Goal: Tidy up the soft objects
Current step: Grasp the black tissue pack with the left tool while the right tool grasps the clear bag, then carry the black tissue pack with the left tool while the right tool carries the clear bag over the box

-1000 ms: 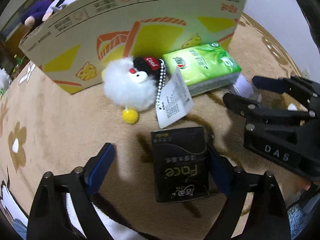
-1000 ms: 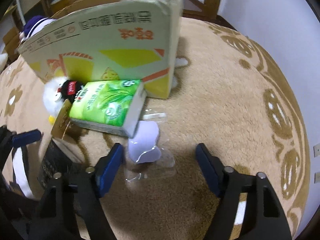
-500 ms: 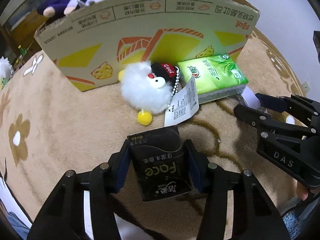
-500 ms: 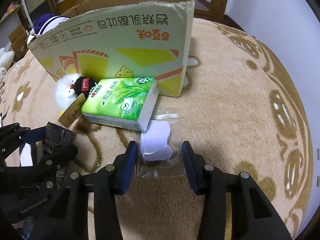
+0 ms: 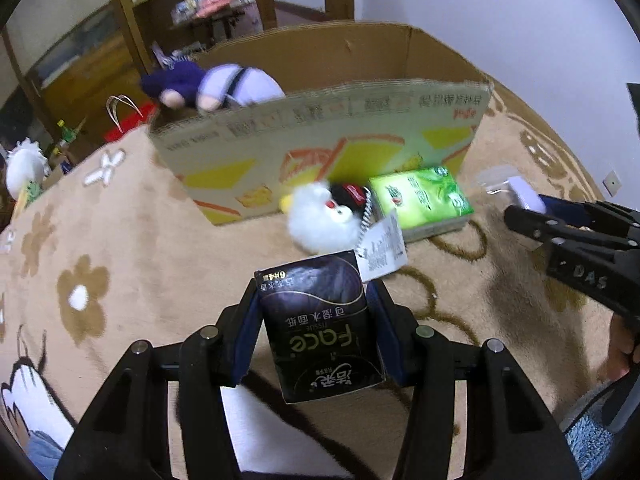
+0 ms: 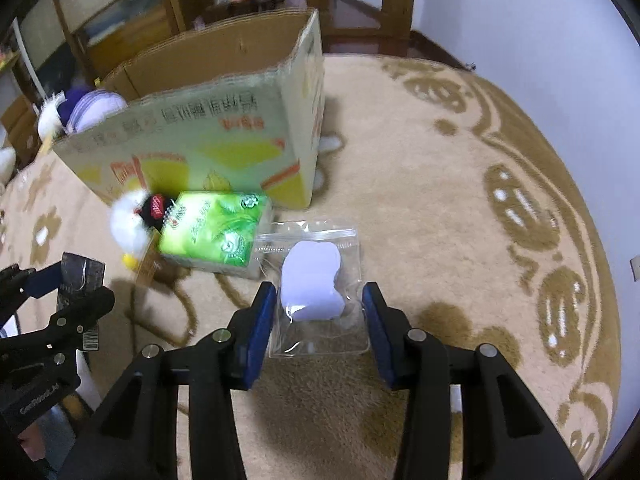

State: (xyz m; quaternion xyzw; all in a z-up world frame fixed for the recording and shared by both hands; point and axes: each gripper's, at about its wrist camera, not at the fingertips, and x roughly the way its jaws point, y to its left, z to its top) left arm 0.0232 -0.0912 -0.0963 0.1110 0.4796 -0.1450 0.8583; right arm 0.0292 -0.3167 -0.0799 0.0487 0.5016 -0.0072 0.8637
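Cardboard box (image 6: 208, 136) wall blocks ahead; carpet (image 6: 460, 208) right of it open.

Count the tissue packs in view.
2: black rectangular tissue pack clamped in the left tool; green rectangular tissue pack on the carpet beside the cardboard box. More may be hidden inside.

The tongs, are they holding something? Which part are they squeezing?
Yes, both. The left tongs squeeze the black tissue pack by its two long sides. The right tongs pinch the clear bag by its side edges.
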